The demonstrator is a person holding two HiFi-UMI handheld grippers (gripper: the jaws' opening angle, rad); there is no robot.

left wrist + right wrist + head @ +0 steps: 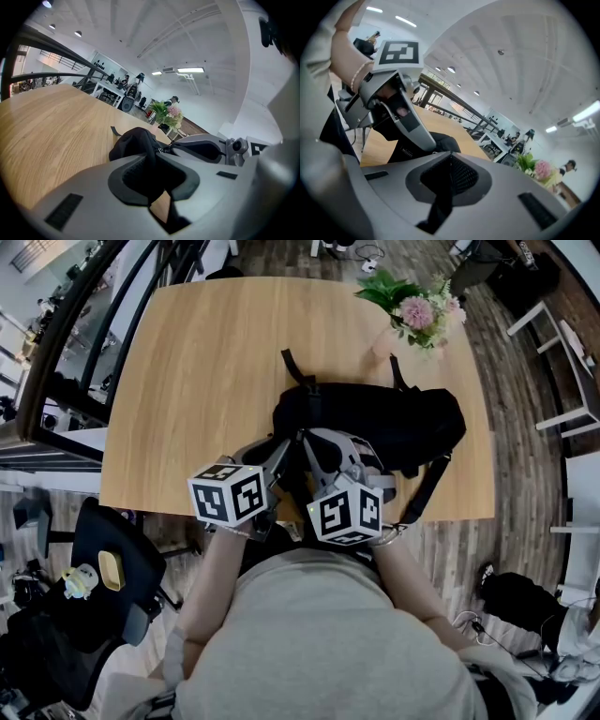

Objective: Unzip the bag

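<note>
Looks barely started: no opened stretch of zip to be seen on the black bag, lying across the bench near its front edge. With the left hand-held gripper clamped narrow on a fold of the bag's fabric and the right hand-held gripper pinched tight on a thin dark tab, probably the zip pull, seems set for pulling. Leaves the whole run of the zip to draw open.
</note>
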